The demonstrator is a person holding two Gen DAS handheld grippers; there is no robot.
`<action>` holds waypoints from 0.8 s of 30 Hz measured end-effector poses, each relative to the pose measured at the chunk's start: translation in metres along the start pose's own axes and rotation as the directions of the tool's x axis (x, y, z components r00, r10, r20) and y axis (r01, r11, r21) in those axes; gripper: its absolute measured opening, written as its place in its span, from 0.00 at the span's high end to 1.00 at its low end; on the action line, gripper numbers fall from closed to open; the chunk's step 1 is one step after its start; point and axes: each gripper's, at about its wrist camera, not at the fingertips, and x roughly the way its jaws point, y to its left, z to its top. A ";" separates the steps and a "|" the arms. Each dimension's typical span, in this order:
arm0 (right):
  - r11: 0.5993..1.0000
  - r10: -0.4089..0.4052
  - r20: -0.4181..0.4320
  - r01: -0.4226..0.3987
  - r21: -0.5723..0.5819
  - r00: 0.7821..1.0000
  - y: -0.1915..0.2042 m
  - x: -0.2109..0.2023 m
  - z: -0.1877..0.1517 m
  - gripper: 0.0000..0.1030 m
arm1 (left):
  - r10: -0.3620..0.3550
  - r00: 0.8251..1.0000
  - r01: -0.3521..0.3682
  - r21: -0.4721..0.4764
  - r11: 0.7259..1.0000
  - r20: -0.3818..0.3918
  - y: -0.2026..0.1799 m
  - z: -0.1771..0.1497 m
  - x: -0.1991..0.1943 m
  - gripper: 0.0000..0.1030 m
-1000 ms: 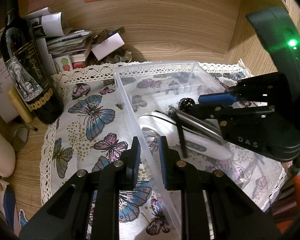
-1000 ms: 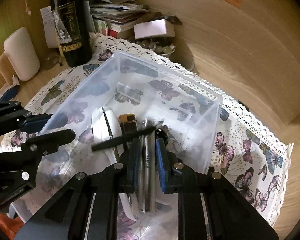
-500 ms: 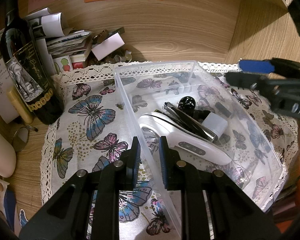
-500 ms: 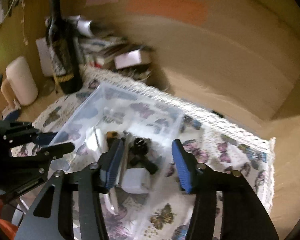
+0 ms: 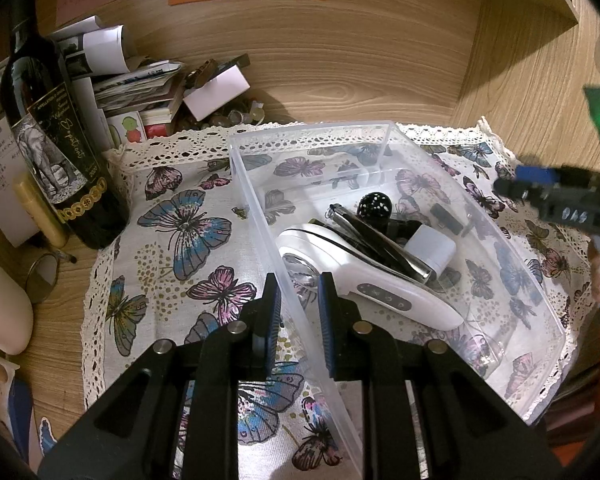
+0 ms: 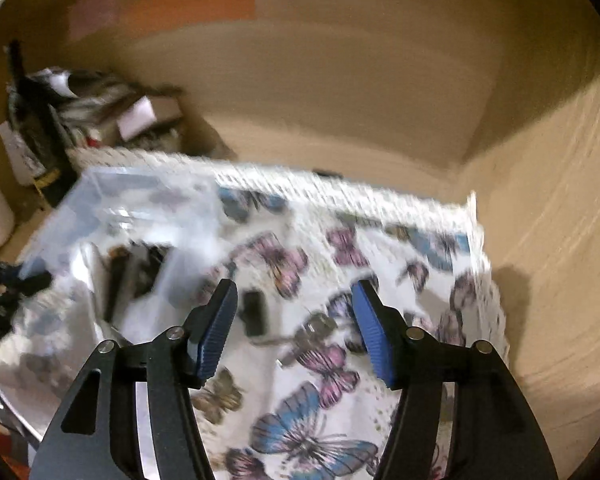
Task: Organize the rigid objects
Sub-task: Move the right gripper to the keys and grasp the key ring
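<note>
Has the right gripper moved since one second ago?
Yes. The right gripper has left the clear bin, which stayed put, and now hangs, jaws opening and empty, over the butterfly cloth beside it.

- The right gripper (image 6: 294,326) is out of the clear plastic bin (image 5: 260,216) and now sits over the butterfly cloth (image 6: 340,360) beside it.
- Its jaws, earlier closed, are opening with nothing between them.
- A white cube (image 5: 430,250) now lies in the bin.
</note>
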 end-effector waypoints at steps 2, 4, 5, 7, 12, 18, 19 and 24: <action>1.000 0.005 -0.036 -0.005 0.020 0.999 -0.005 0.012 -0.007 0.45 | 0.000 1.000 0.000 0.000 1.000 0.000 0.000 0.000 0.000 0.82; 0.999 0.013 -0.068 -0.010 0.042 0.998 -0.009 0.024 -0.014 0.45 | 0.000 1.000 0.000 0.000 1.000 0.000 0.000 0.000 0.000 0.82; 0.998 0.021 -0.084 -0.017 0.053 0.996 -0.010 0.030 -0.016 0.45 | 0.000 1.000 0.000 0.001 1.000 0.000 0.000 0.000 0.000 0.82; 0.998 0.029 -0.113 -0.021 0.067 0.993 -0.011 0.041 -0.020 0.45 | 0.000 1.000 0.000 0.002 1.000 0.000 0.000 0.000 0.000 0.82; 0.995 0.075 -0.168 -0.064 0.070 0.983 -0.008 0.059 -0.027 0.41 | 0.001 1.000 -0.001 0.001 1.000 0.000 0.000 0.000 0.000 0.82; 0.997 0.068 -0.162 -0.063 0.034 0.984 -0.001 0.065 -0.030 0.26 | 0.002 1.000 -0.002 0.001 1.000 -0.001 0.000 -0.001 0.000 0.82; 0.997 0.067 -0.157 -0.062 0.034 0.985 -0.001 0.067 -0.029 0.26 | 0.002 1.000 -0.002 0.001 1.000 -0.002 0.001 -0.001 0.000 0.82; 0.997 0.076 -0.136 -0.072 0.033 0.988 0.000 0.071 -0.025 0.36 | 0.002 1.000 -0.002 0.000 1.000 -0.003 0.002 -0.001 0.000 0.82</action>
